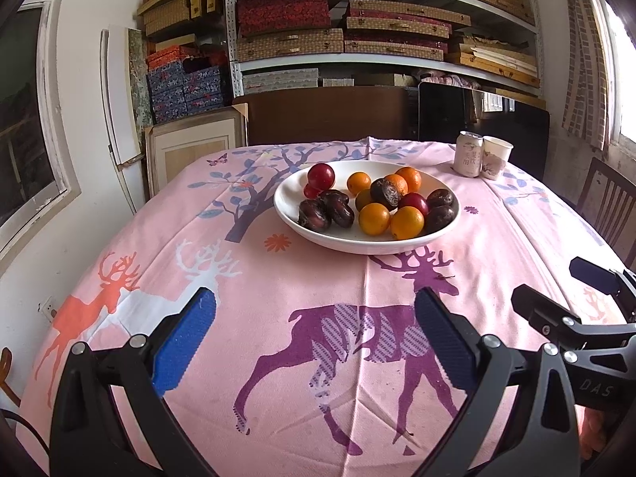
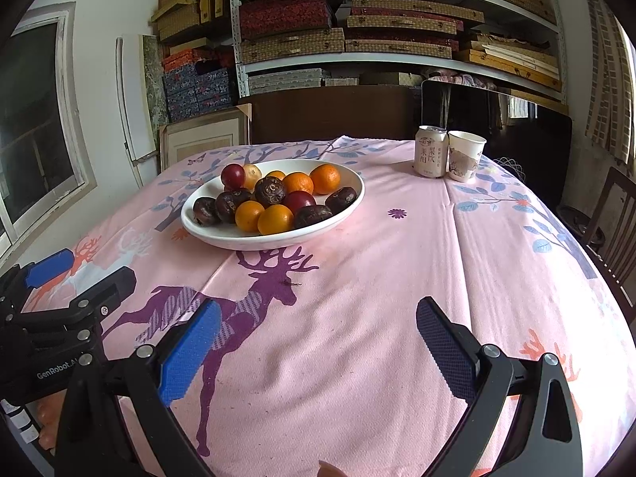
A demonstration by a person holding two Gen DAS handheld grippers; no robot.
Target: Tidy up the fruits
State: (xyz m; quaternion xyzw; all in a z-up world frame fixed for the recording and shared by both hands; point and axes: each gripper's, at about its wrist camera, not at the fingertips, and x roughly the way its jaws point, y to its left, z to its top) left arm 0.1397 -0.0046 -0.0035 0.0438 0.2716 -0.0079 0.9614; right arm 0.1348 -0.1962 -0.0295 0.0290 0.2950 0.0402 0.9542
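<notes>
A white bowl [image 1: 318,234] sits on the pink deer tablecloth, far centre in the left wrist view and centre-left in the right wrist view [image 2: 222,236]. It holds several oranges [image 1: 373,218], red plums [image 1: 321,175] and dark brown wrinkled fruits [image 1: 314,214], all mixed. My left gripper [image 1: 316,304] is open and empty, low over the cloth in front of the bowl. My right gripper [image 2: 318,314] is open and empty, to the right of the left one. Each gripper shows in the other's view, the right gripper [image 1: 556,286] and the left gripper [image 2: 91,266].
A drink can [image 2: 431,152] and a paper cup [image 2: 465,156] stand at the table's far right. A wooden chair [image 1: 608,206] is at the right edge. Shelves of boxes [image 1: 357,28] fill the back wall.
</notes>
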